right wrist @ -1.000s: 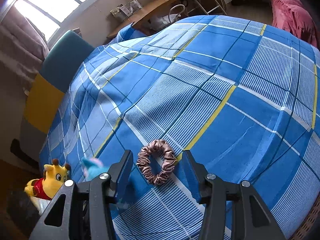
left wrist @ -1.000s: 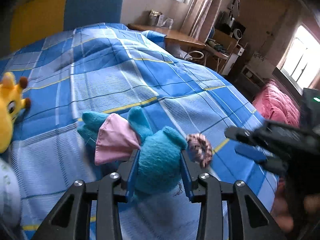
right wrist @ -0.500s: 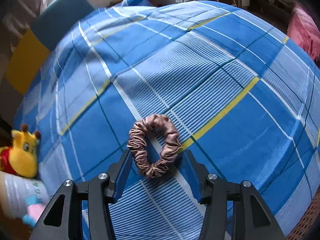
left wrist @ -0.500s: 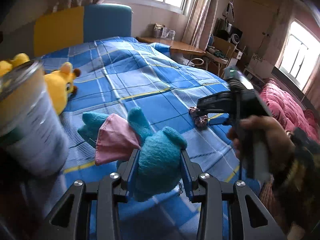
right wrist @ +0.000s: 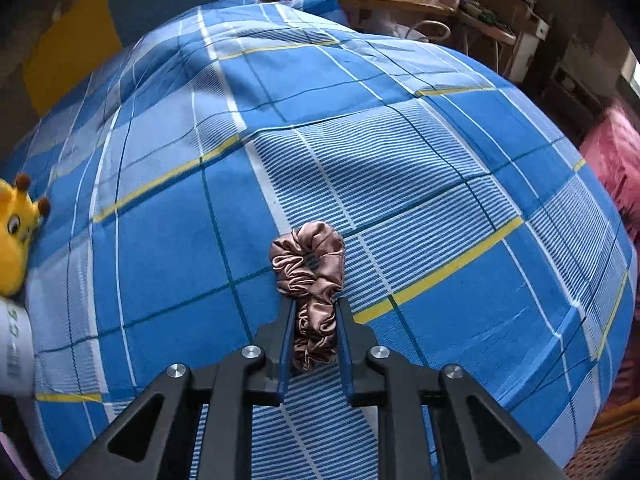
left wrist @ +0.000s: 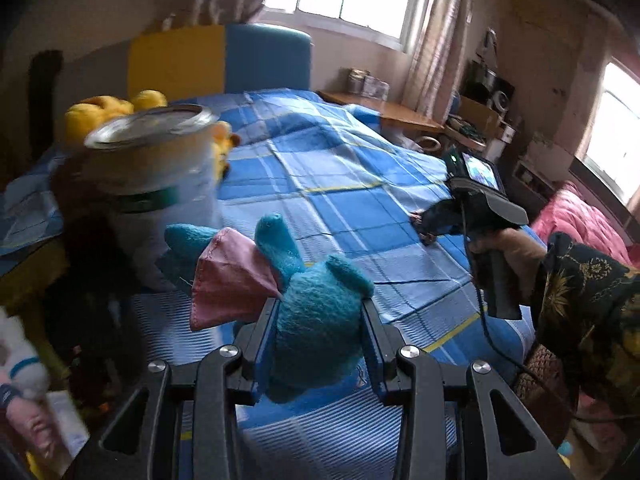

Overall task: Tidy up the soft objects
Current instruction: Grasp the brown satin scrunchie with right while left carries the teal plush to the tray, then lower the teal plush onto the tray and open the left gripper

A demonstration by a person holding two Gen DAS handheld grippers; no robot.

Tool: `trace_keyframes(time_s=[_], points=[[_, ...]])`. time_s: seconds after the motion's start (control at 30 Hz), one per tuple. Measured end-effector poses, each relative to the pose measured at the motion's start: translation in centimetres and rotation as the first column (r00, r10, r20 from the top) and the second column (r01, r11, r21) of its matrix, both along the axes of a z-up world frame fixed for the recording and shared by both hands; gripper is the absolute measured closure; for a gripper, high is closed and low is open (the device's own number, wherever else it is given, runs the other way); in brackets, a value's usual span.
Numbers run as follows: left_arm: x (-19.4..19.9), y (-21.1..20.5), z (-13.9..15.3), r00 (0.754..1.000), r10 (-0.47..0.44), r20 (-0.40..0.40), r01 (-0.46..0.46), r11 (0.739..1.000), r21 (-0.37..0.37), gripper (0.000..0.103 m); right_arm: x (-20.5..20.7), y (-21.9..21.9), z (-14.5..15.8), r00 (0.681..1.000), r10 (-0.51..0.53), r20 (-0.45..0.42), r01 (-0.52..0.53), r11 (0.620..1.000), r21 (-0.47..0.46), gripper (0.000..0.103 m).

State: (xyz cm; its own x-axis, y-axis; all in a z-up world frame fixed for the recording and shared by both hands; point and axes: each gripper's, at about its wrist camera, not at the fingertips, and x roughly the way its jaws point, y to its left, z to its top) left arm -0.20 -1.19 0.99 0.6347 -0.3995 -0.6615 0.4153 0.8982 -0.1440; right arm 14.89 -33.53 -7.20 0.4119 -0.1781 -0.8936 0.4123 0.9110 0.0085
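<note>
My left gripper (left wrist: 318, 312) is shut on a teal plush toy (left wrist: 316, 320) with a pink fabric wing (left wrist: 228, 280), held in the air over the bed's near left corner. My right gripper (right wrist: 314, 308) is shut on a brown satin scrunchie (right wrist: 310, 272), squeezed flat between the pads and resting on the blue plaid bedspread (right wrist: 400, 180). In the left wrist view the right gripper (left wrist: 424, 226) shows at mid right, held by a person's hand (left wrist: 516, 248), tips down on the bed.
A white cylindrical bin (left wrist: 156, 160) stands at the bed's left side, with a yellow giraffe plush (right wrist: 16, 236) beside it. A yellow and blue headboard (left wrist: 220, 60) lies beyond. A desk (left wrist: 380, 108) and a pink quilt (left wrist: 576, 220) sit to the right.
My right gripper closed on the scrunchie, squashing its ring flat. My left gripper carried the teal plush leftward, so the white bin now looms closer.
</note>
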Motion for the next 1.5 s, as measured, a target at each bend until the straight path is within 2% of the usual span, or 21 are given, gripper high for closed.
trace_keyframes(time_s=[0.2, 0.33, 0.5, 0.67, 0.87, 1.1, 1.17, 1.3, 1.4, 1.5], points=[[-1.3, 3.9, 1.9, 0.991, 0.114, 0.068, -0.115, 0.993, 0.015, 0.064, 0.2, -0.1, 0.0, 1.0, 0.003, -0.006, -0.003, 1.0, 0.005, 0.085], [-2.0, 6.8, 2.7, 0.97, 0.217, 0.106, -0.222, 0.974, 0.041, 0.063, 0.3, 0.1, -0.1, 1.0, 0.011, -0.011, -0.011, 1.0, -0.011, 0.085], [-2.1, 11.3, 2.9, 0.923, 0.362, 0.133, -0.373, 0.925, 0.07, 0.063, 0.2, 0.4, -0.1, 1.0, 0.019, -0.014, -0.019, 0.999, -0.03, 0.085], [-1.6, 15.4, 1.9, 0.88, 0.462, 0.113, -0.472, 0.877, 0.093, 0.063, 0.1, 0.8, -0.2, 0.999, 0.034, -0.019, -0.036, 0.997, -0.063, 0.084], [-0.5, 18.2, 0.5, 0.85, 0.518, 0.098, -0.527, 0.842, 0.117, 0.063, 0.0, 1.1, -0.3, 0.999, 0.049, -0.023, -0.051, 0.994, -0.096, 0.084], [1.7, 21.1, -1.2, 0.83, 0.555, 0.053, -0.557, 0.82, 0.132, 0.062, -0.1, 1.5, -0.4, 0.998, 0.059, -0.029, -0.062, 0.99, -0.125, 0.084], [2.5, 21.6, -1.7, 0.826, 0.562, 0.039, -0.561, 0.816, 0.139, 0.058, -0.1, 1.6, -0.4, 0.998, 0.06, -0.03, -0.064, 0.99, -0.128, 0.084], [3.9, 22.8, -2.1, 0.824, 0.566, 0.009, -0.562, 0.817, 0.126, 0.044, -0.1, 1.6, -0.4, 0.998, 0.062, -0.031, -0.066, 0.989, -0.133, 0.084], [3.7, 23.6, -1.7, 0.808, 0.589, 0.027, -0.587, 0.801, 0.118, 0.033, -0.1, 1.6, -0.4, 0.998, 0.06, -0.031, -0.064, 0.989, -0.132, 0.085], [2.6, 24.7, -1.3, 0.789, 0.615, 0.019, -0.614, 0.785, 0.079, 0.031, -0.1, 1.7, -0.4, 0.998, 0.058, -0.032, -0.062, 0.989, -0.132, 0.085]])
